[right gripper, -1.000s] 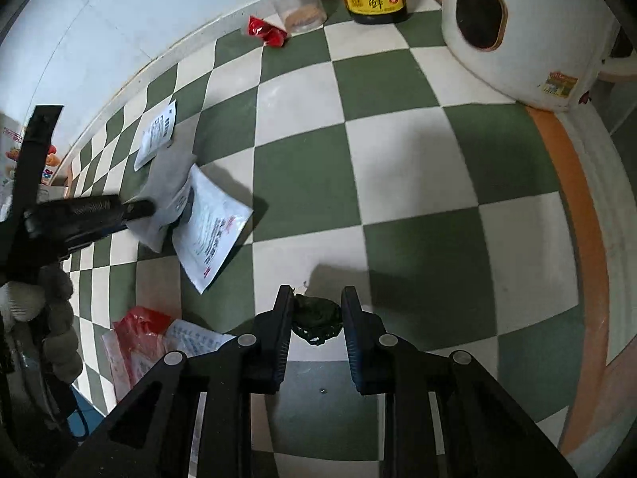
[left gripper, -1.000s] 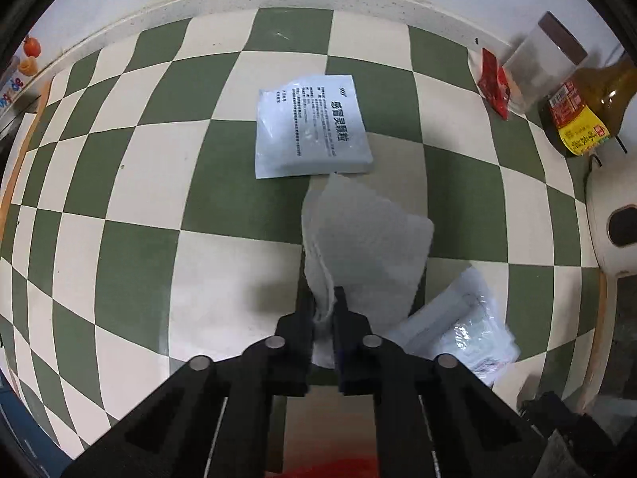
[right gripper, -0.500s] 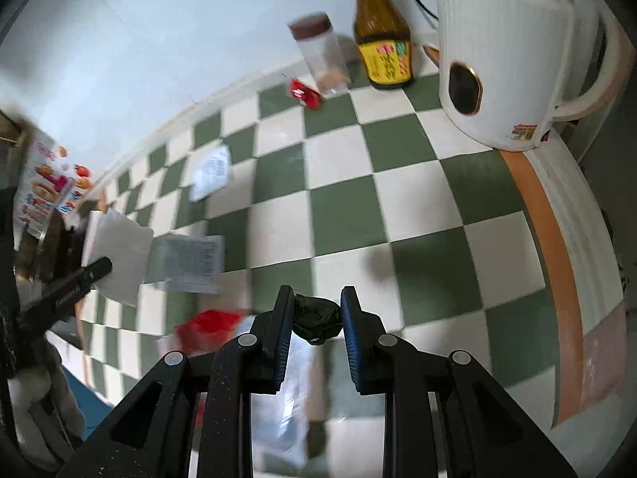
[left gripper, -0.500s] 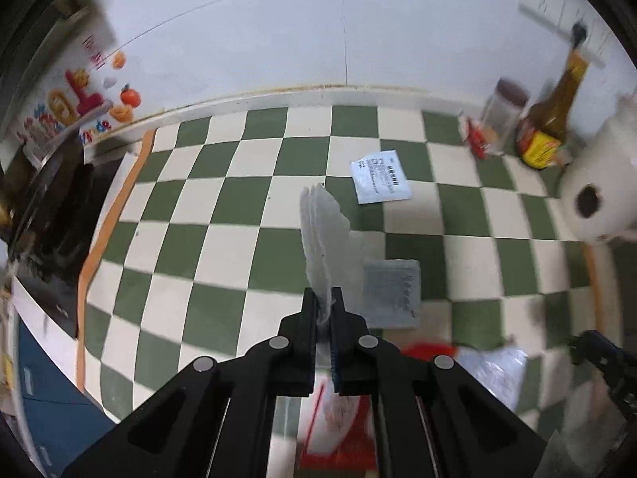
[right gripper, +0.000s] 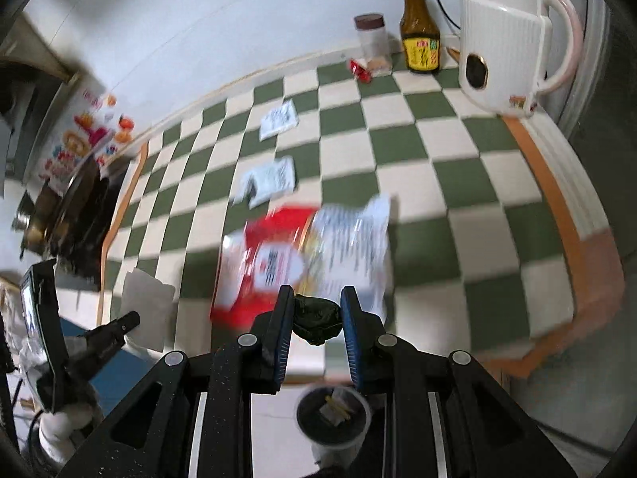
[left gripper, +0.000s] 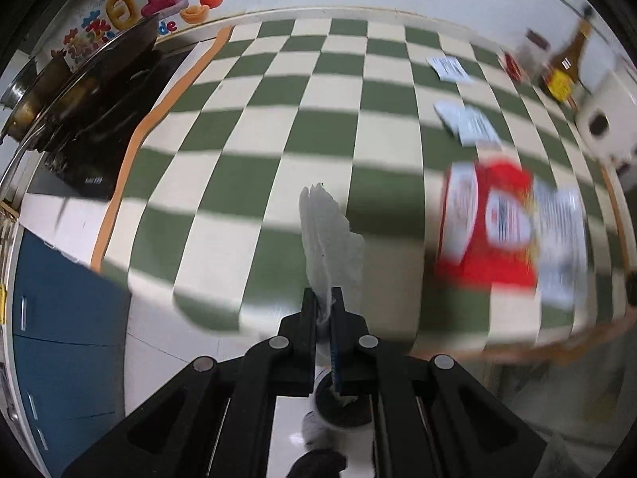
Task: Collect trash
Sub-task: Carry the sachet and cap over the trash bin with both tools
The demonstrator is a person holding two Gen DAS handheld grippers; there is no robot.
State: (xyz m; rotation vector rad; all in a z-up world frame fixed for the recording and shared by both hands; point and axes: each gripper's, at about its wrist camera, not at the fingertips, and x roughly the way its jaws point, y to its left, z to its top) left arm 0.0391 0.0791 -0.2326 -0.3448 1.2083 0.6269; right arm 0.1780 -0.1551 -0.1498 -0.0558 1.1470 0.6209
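The left gripper (left gripper: 323,298) is pinching a white tissue (left gripper: 332,239), and the right gripper (right gripper: 316,314) is clamping a dark wad (right gripper: 317,318). Both are hanging over the bin (right gripper: 333,418) below, apparently for dropping.

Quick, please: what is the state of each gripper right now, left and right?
Left gripper: closed on the white tissue.
Right gripper: closed on the dark green crumpled scrap.

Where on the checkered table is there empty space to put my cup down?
Bare squares lie between the stove and the red packet, and beside the kettle. The middle, with white sachets, is crowded.
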